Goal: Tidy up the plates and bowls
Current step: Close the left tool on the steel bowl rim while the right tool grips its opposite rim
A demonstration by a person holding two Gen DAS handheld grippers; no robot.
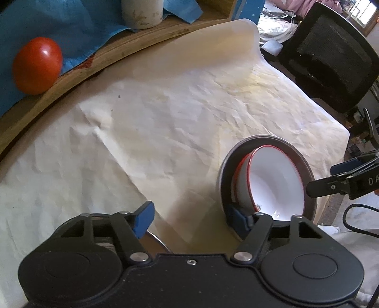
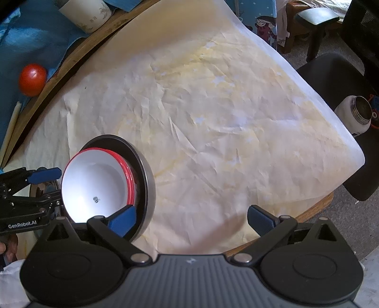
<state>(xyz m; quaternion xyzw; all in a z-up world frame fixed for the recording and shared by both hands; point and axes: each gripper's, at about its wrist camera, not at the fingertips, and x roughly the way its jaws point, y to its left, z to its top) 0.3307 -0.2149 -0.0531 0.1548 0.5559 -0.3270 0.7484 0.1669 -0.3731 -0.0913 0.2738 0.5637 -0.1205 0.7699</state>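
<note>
The left wrist view looks steeply down along the left gripper (image 1: 191,219) onto the paper-covered surface (image 1: 165,118), close above it, with the tomato (image 1: 37,65) far left and the office chair (image 1: 331,61) far right. The right wrist view looks down just as steeply along the right gripper (image 2: 193,221) from a spot further right — its frame reaches the surface's (image 2: 213,106) far corner and a bottle (image 2: 355,115). Both share the nested bowls (image 1: 277,182) (image 2: 99,187), the tomato (image 2: 32,79) and the white cup (image 1: 142,13) (image 2: 87,16) — and each catches the other gripper at its edge.
</note>
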